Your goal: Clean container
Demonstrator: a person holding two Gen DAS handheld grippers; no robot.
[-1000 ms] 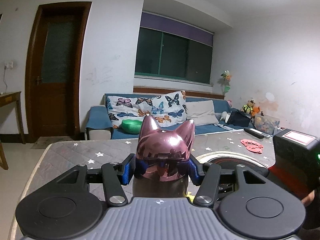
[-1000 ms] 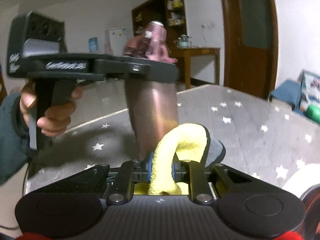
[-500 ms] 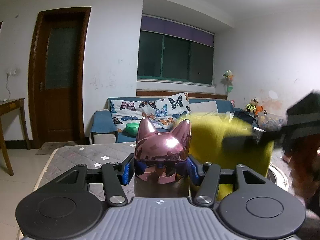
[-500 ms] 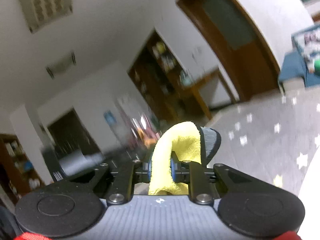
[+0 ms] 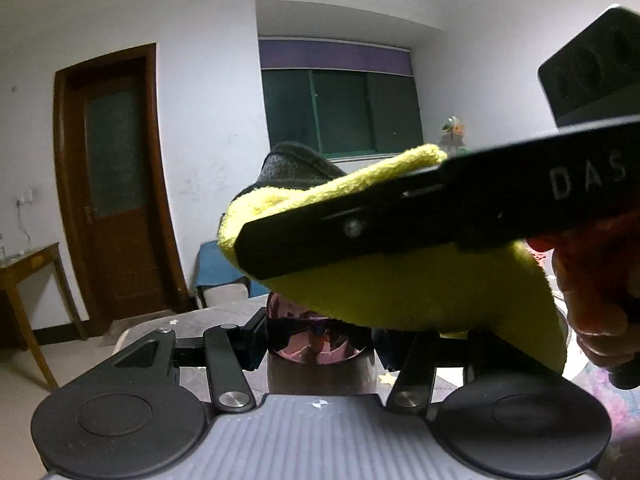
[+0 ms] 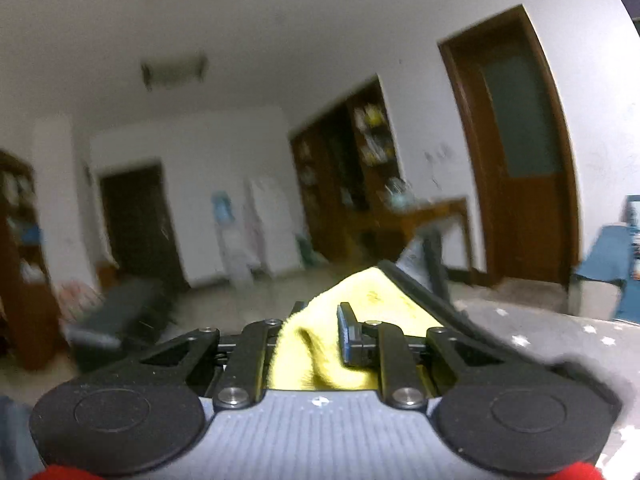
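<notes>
Now, through the left wrist camera: the left gripper (image 5: 320, 338) has its fingers pinched on the shiny pink metal container with the cat-ear lid (image 5: 318, 346), held upright right in front of the lens, above the grey star-patterned counter (image 5: 180, 320). Draped over the lid is the yellow-and-grey microfibre cloth (image 5: 420, 288), and only the lid's lower rim and the container's neck show beneath it. The right gripper (image 5: 400, 220) crosses the frame from the right, lying across the cloth, the person's hand (image 5: 596, 288) behind it on the handle.

Over to the right wrist camera, which is blurred: the right gripper (image 6: 316, 336) has its fingers closed on the cloth (image 6: 360, 300), a fold bunched between them. The container itself is hidden under the cloth here; the lens looks past to a wooden door (image 6: 520, 160) and shelves.

So, by my reading, this is the wiping step, with the cloth pressed onto the lid. The next move likely calls for rubbing the cloth over the lid and down the sides while the left gripper holds firm, since that slick metal could twist in the grip.
</notes>
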